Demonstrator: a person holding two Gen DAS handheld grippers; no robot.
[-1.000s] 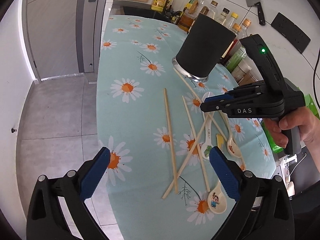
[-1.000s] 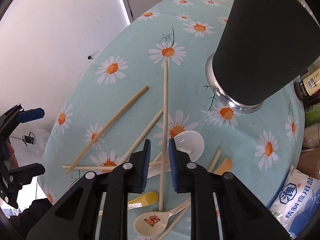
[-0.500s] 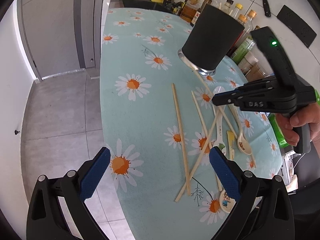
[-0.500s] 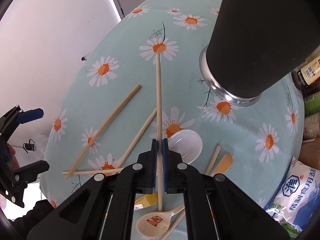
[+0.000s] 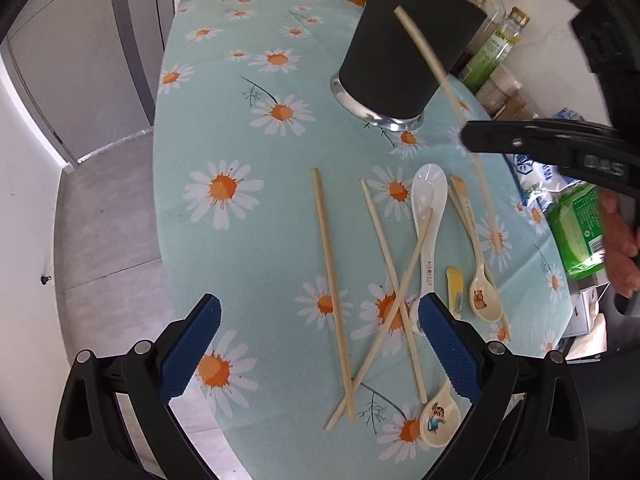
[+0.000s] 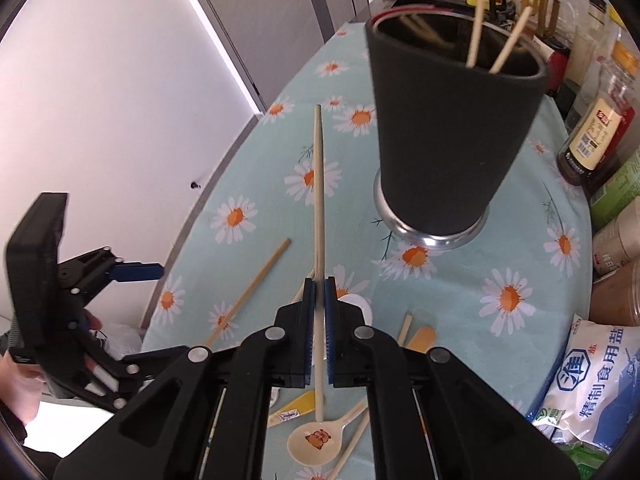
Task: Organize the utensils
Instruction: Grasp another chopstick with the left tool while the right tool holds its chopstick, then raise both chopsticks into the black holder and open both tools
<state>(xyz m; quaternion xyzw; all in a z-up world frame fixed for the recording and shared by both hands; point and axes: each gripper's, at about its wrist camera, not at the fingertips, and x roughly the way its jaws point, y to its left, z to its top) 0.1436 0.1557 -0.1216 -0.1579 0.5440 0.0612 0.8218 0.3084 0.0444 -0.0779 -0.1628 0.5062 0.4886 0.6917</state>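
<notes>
Landmark taken: black utensil holder (image 6: pixel 452 136), upright on its steel base on the daisy-cloth tabletop (image 5: pixel 240 128).

- Right tool (image 6: pixel 319 292) is clenched on one wooden chopstick (image 6: pixel 318 184). The stick is gripped partway along, its long end pointing past the holder's left side, lifted clear of the cloth.
- In the left wrist view the same chopstick (image 5: pixel 436 64) is seen crossing in front of the holder wall, tip near the rim.
- Two chopsticks (image 6: pixel 476 20) are already standing inside the holder, leaning toward its far rim.
- Left tool (image 5: pixel 318 338) is held wide apart, nothing between its pads, well short of the holder and above the loose pile.
- Loose items lying on the near side of the holder: three chopsticks (image 5: pixel 332 280), a white ceramic spoon (image 5: pixel 428 208), two cartoon-printed spoons (image 5: pixel 486 296) and a yellow spoon handle (image 5: pixel 456 286).

Risks judged:
- The stick is pinched at one narrow point; rotation in the pads is likely if the tip catches the rim.
- The tall holder could be nudged or tipped by a low approach against its wall.
- The standing chopsticks could be struck and the new one deflected out.
- Bottles (image 6: pixel 596 136) stand just beside the holder and could be knocked by a wide swing.
</notes>
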